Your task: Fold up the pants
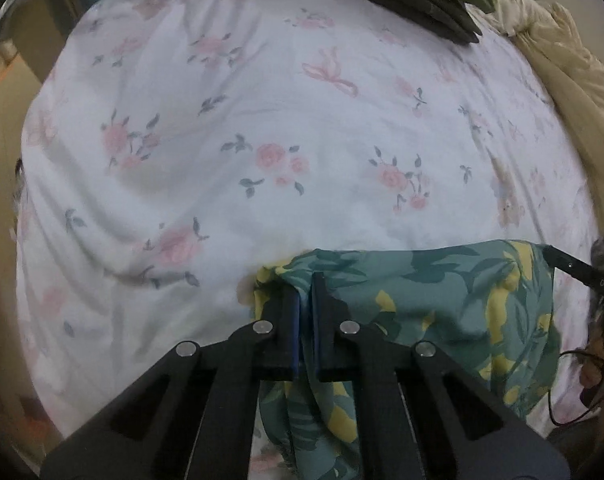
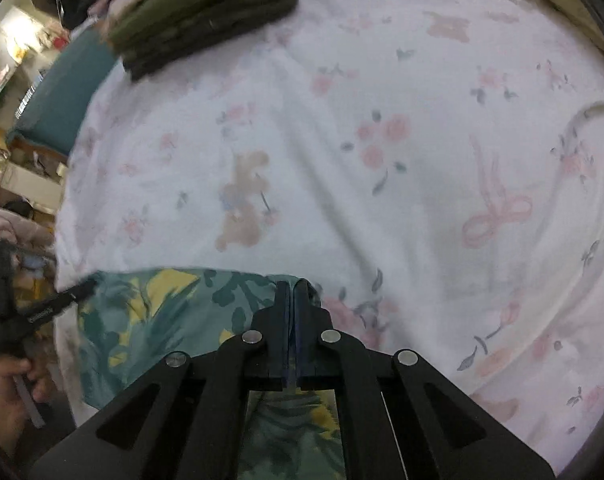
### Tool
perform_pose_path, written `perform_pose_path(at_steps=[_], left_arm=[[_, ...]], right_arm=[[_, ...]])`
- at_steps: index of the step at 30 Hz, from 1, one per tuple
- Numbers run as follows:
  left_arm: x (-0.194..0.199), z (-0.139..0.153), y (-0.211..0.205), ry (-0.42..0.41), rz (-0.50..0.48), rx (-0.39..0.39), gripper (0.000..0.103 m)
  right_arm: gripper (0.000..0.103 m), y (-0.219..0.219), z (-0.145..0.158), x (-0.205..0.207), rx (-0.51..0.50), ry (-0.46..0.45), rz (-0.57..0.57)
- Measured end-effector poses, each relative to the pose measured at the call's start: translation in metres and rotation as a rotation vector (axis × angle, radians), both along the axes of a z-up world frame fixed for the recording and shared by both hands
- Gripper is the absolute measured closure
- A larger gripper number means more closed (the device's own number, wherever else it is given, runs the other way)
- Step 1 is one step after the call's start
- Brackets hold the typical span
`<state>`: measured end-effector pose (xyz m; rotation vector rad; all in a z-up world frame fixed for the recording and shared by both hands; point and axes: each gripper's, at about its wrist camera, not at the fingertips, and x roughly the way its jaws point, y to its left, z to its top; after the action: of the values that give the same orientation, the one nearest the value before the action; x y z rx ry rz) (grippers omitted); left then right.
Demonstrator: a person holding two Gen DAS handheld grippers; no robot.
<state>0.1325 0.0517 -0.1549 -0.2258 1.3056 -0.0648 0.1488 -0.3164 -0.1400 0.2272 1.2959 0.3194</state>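
Fabric is what we have in both grippers: our left gripper (image 1: 307,280) is closed down on a bunched edge of the pants (image 1: 442,300), and our right gripper (image 2: 292,288) is pinched shut on the same edge further along, so the green and yellow cloth hangs stretched between the two. The pants sit at the near edge of the bed sheet (image 1: 262,120), partly draped off it toward us. Beyond the pants, at the far side of the sheet, lies a stack of dark folded clothes (image 2: 206,12). The right view is blurred, so we cannot say how many layers that pinch holds. Our worry is a thin grip: if one pinch catches a single layer, the cloth could slip free or fold crookedly, and uneven pull would skew the crease.
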Motion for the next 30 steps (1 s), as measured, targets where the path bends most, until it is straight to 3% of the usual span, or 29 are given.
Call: perform_pose_path(at_steps=[2,4,8,9,11,13,15,18,21,23,26,27,30], left_arm=[[0.000,0.004,0.003,-0.009,0.038,0.011,0.095],[-0.001,0.010,0.003,-0.019,0.053,0.058,0.082],[-0.019,0.038,-0.006,-0.139,0.034,0.105,0.081],[-0.026,0.045,-0.012,-0.168,0.024,0.116,0.083],[-0.040,0.052,-0.029,-0.209,-0.021,0.023,0.085],[-0.050,0.047,-0.053,-0.179,-0.097,-0.103,0.085],[-0.055,0.034,-0.075,-0.114,-0.162,-0.140,0.086],[-0.058,0.011,-0.095,-0.041,-0.234,-0.072,0.086],[-0.059,-0.012,-0.086,0.074,-0.222,-0.006,0.092],[-0.062,-0.009,-0.070,0.080,-0.183,-0.006,0.100],[-0.069,0.001,-0.048,0.108,-0.139,-0.025,0.102],[-0.072,0.007,-0.046,0.099,-0.133,-0.030,0.102],[-0.086,0.029,-0.048,0.017,-0.163,-0.052,0.101]], right_arm=[[0.101,0.005,0.005,-0.001,-0.039,-0.030,0.002],[0.098,0.008,0.011,-0.003,-0.091,-0.026,-0.006],[0.096,0.018,0.039,-0.017,-0.201,-0.120,0.032],[0.096,0.017,0.045,-0.020,-0.169,-0.133,0.034],[0.096,0.026,0.049,-0.026,0.009,-0.107,0.078],[0.096,0.048,0.040,-0.032,0.128,-0.036,0.161],[0.096,0.070,0.027,-0.039,0.164,0.023,0.235],[0.096,0.098,0.005,-0.046,0.055,0.063,0.354],[0.103,0.084,-0.017,-0.043,-0.078,0.118,0.319],[0.103,0.066,-0.016,-0.043,-0.100,0.123,0.281],[0.103,0.048,-0.002,-0.049,-0.197,0.086,0.247],[0.096,0.042,0.007,-0.053,-0.178,0.077,0.235],[0.096,0.042,0.036,-0.069,-0.056,0.018,0.235]])
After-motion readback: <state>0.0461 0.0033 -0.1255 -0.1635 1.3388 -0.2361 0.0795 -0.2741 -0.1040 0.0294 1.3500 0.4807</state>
